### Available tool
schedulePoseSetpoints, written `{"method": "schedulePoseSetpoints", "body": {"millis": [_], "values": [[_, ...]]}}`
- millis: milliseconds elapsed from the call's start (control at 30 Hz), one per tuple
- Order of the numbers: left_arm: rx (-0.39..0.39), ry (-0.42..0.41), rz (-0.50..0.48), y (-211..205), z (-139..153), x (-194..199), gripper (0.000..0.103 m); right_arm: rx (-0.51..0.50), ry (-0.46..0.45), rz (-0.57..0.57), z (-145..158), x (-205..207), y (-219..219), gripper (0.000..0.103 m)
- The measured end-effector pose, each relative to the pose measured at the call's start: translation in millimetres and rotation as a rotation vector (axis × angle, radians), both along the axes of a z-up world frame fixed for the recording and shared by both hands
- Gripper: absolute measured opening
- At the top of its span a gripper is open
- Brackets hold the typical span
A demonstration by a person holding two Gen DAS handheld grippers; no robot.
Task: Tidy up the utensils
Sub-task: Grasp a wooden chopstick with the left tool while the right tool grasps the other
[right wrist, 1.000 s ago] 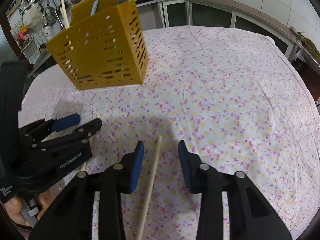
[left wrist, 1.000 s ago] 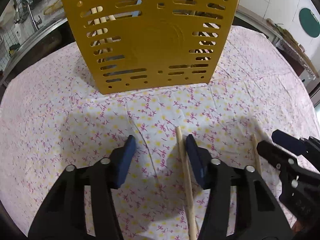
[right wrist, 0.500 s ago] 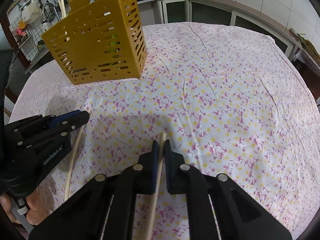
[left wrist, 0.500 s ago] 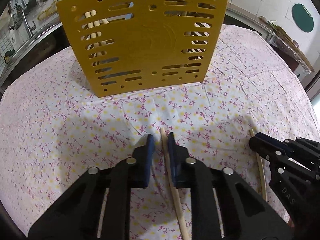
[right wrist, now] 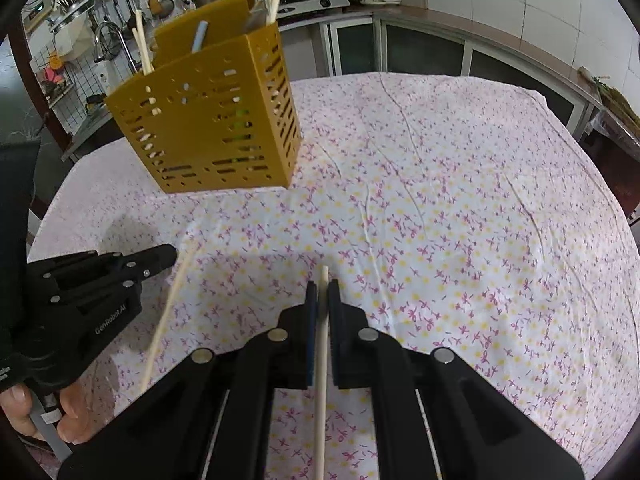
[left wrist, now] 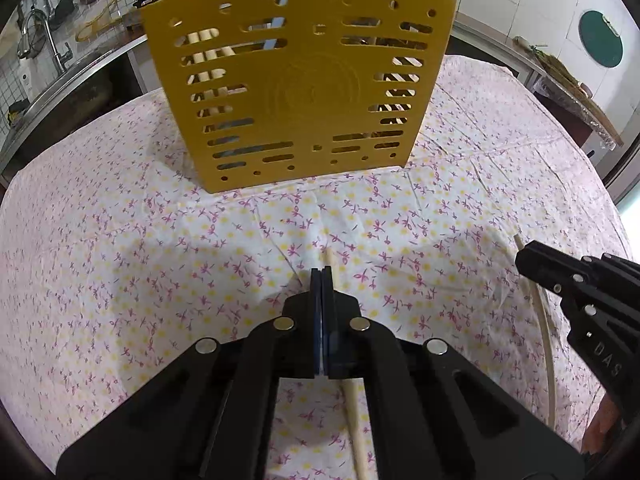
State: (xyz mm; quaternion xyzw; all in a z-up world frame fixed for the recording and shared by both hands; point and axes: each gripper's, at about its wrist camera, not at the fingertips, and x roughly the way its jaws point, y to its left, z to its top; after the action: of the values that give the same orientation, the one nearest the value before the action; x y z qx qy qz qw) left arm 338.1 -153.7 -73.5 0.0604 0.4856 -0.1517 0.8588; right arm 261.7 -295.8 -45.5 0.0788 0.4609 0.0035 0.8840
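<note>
Two wooden chopsticks lie on the flowered tablecloth in front of a yellow slotted utensil holder (left wrist: 300, 92) (right wrist: 212, 128) that has chopsticks standing in it. My left gripper (left wrist: 322, 274) (right wrist: 172, 254) is shut, pads meeting with nothing between them. The left chopstick (left wrist: 332, 266) (right wrist: 172, 308) runs along the outside of its right pad and under that finger. It looks blurred in the right wrist view. My right gripper (right wrist: 322, 286) (left wrist: 524, 256) is shut on the right chopstick (right wrist: 322, 360) (left wrist: 538, 312), whose tip sticks out just past the pads.
The tablecloth (right wrist: 460, 200) covers a round table whose edges fall away on all sides. A kitchen counter with a sink and hanging tools (left wrist: 48, 48) stands behind the holder. A person's hand (right wrist: 72, 412) grips the left tool's handle.
Both grippers' jaws closed from wide apart. The right pair closed onto its chopstick. The left pair met beside its chopstick, which shifted slightly; the holder now looks nearer in the left view.
</note>
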Motion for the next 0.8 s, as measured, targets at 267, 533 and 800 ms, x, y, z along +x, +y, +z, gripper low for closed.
{"method": "schedulePoseSetpoints", "body": {"millis": [267, 533, 800], "values": [[-0.041, -0.005, 0.001, 20, 17, -5, 0.000, -0.002, -0.022, 0.005, 10, 1, 1, 0.006], [-0.004, 0.027, -0.006, 0, 8, 2, 0.000, 0.004, 0.005, -0.018, -3, 0, -13, 0.006], [0.006, 0.030, 0.022, 0, 5, 7, 0.000, 0.016, 0.010, -0.026, -7, 2, -19, 0.006]]}}
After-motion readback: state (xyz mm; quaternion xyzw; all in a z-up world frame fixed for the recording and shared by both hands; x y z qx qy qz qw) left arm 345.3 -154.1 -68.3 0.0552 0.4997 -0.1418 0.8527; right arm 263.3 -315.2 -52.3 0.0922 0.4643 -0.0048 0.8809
